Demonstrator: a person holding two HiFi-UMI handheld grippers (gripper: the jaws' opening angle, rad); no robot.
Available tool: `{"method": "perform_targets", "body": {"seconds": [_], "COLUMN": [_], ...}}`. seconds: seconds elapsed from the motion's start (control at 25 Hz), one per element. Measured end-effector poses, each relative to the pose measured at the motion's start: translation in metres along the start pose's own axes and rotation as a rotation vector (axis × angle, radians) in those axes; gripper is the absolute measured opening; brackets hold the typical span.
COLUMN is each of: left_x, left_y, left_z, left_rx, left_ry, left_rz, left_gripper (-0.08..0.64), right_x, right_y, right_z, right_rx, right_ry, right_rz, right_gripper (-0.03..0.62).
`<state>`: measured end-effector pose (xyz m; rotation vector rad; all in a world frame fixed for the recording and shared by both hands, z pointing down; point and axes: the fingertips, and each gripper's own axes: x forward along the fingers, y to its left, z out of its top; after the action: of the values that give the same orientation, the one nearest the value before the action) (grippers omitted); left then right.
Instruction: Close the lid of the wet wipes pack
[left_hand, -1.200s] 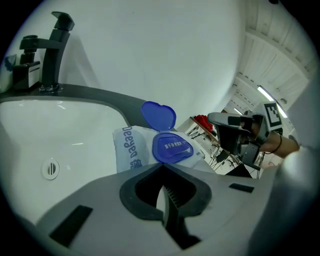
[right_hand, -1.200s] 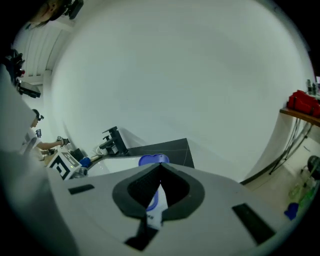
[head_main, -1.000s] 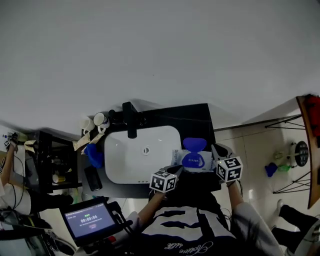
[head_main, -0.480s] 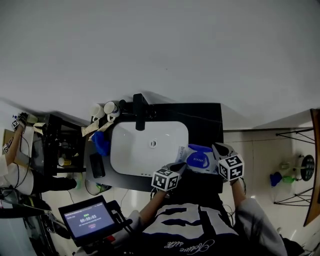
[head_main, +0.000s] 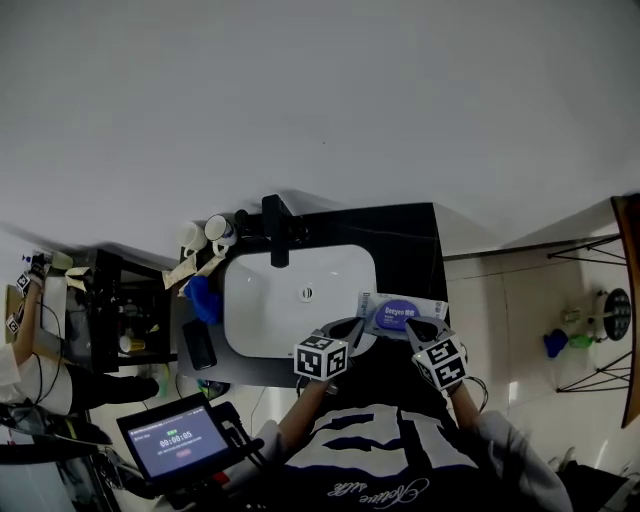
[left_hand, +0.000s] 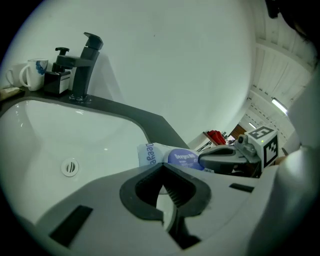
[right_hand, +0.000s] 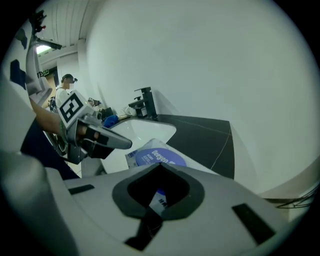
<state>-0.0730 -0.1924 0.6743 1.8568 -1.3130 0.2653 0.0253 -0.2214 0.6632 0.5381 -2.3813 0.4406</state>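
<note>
A dark bathroom counter (head_main: 410, 245) under a plain white wall holds a white basin (head_main: 270, 300) at left. To its right, the left gripper (head_main: 348, 328), jaws pressed together on nothing, sits beside the white wet wipes pack (head_main: 375, 303) at the basin's right rim, whose oval blue lid (head_main: 398, 315) looks folded flat. The right gripper (head_main: 413, 327), jaws likewise together, meets the lid's near edge, so the closing press seems in hand, needing a firm downward push.

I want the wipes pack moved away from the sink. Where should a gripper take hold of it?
Probably the right end of the pack, coming from the right over the counter. It lies flat, lid up, so a thin end suits the jaws, and the sink crowds its left end.
</note>
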Motion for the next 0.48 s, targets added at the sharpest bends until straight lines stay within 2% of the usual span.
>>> {"method": "perform_targets", "body": {"seconds": [0.16, 0.48], "left_x": [-0.021, -0.045], "left_y": [-0.009, -0.008], "left_z": [0.016, 0.011], "left_rx": [0.013, 0.069], "left_ry": [-0.020, -0.013], "left_rz": [-0.051, -0.129], "left_gripper": [0.000, 0.000], "right_x": [0.004, 0.002], "right_y": [0.007, 0.002], "right_z": [-0.004, -0.007], "right_rx": [0.009, 0.152], "right_ry": [0.066, 0.021], "right_rz": [-0.096, -0.246], "right_gripper": [-0.006, -0.005]}}
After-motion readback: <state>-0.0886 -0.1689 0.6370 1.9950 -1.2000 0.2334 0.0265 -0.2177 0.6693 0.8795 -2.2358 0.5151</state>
